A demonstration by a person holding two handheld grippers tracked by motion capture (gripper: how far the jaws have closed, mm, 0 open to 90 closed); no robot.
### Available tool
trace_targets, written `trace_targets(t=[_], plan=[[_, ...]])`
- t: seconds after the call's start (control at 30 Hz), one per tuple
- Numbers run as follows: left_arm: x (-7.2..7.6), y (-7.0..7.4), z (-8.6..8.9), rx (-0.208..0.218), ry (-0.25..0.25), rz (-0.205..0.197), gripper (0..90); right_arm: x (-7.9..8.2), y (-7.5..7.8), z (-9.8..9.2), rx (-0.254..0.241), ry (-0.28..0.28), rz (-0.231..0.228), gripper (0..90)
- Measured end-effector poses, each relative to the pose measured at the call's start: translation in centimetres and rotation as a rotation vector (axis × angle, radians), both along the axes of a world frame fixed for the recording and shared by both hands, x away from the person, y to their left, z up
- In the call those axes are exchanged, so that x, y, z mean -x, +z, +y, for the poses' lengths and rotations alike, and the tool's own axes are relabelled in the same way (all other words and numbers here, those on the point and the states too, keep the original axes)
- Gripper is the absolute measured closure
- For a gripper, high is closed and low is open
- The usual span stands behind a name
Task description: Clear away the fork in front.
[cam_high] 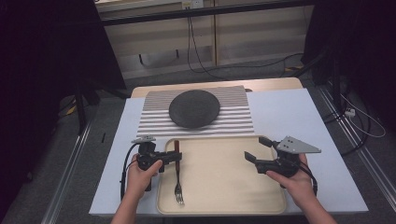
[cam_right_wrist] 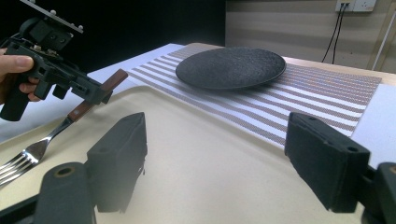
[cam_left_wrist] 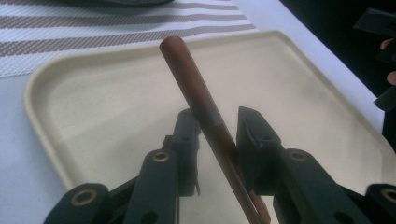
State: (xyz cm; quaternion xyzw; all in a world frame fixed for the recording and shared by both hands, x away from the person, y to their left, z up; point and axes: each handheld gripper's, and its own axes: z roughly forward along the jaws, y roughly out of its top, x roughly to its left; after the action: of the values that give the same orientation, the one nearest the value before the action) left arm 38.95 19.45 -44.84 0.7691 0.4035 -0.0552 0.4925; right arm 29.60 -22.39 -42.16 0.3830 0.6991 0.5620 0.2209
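Table's roomy — tray (cam_high: 224, 196) holds just a fork (cam_high: 178, 179), its handle between the left gripper (cam_left_wrist: 218, 122) jaws, apparently released; right gripper (cam_high: 256, 148) spread wide, empty.

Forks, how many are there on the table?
1. The fork lies at the left side of the tray, tines toward the person, its brown handle between the jaws of the left gripper. None seems hidden.

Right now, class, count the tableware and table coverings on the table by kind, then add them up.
Fork: 1
Plate: 1
Tray: 1
Striped placemat: 1
Total: 4
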Motion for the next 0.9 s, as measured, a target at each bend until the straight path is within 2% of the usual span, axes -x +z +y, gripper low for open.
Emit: trace_targets(t=[0.13,0.27,0.6,0.9], plan=[[-0.06,-0.26,0.09,-0.002,0.005,0.008,68.3,-0.01,-0.05,0.00,-0.001,-0.002,0.001,21.3],[-0.15,-0.58,-0.10,-0.030,0.010,0.007,66.8,0.00,-0.06,-0.02,0.000,-0.001,0.001,21.3],[-0.25,-1.06,-0.34,-0.060,0.011,0.008,64.8,-0.01,-0.13,-0.11,0.005,-0.005,0.005,21.3],[-0.23,-1.11,-0.46,-0.070,0.015,0.008,64.2,-0.03,-0.22,-0.03,0.012,-0.004,0.005,21.4]])
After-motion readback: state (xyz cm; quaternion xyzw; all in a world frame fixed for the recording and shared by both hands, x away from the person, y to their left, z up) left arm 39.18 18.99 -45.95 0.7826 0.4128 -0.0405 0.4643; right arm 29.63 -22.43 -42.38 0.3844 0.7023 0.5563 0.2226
